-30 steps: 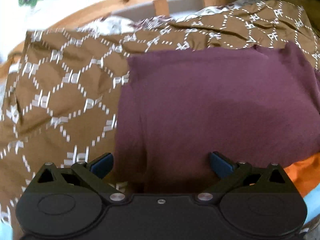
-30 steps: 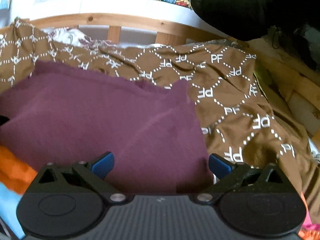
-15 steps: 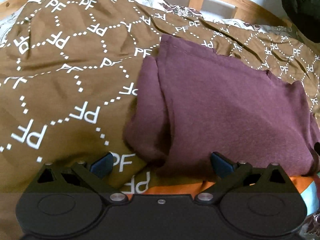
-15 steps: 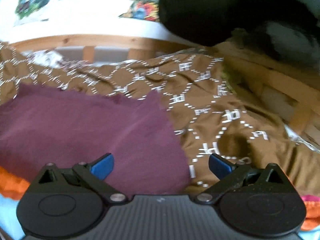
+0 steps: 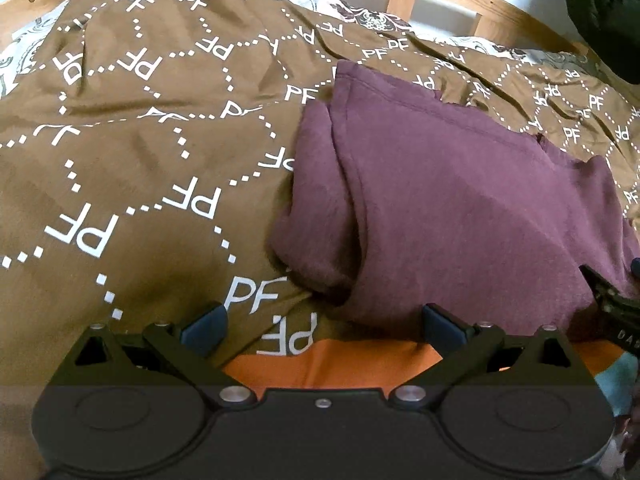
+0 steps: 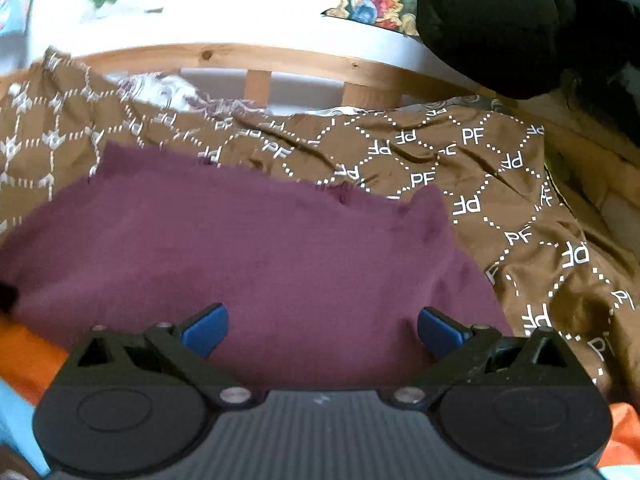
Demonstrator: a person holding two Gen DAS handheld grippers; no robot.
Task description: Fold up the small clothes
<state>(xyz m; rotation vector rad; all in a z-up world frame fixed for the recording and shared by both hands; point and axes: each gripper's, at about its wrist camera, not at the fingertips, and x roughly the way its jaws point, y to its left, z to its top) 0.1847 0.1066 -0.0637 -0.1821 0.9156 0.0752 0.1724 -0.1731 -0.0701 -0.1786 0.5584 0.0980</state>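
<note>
A maroon garment (image 5: 460,208) lies folded on a brown "PF"-patterned bedspread (image 5: 132,168), with a doubled-over flap along its left side. My left gripper (image 5: 322,326) is open, hovering low over the garment's near left corner and holding nothing. In the right wrist view the same maroon garment (image 6: 248,256) spreads across the middle. Over its near edge, my right gripper (image 6: 320,328) is open and holds nothing. An orange cloth (image 5: 332,364) shows under the garment's near edge.
A wooden bed frame (image 6: 256,64) with slats runs along the back. A black bundle (image 6: 520,20) sits at the upper right. A floral pillow (image 5: 368,20) peeks out behind the bedspread. Light blue fabric (image 6: 16,412) lies at the near left.
Both grippers have drawn back and shifted toward the garment's near edge. The left view swung from over the garment to its left corner. Jaws stayed open.
</note>
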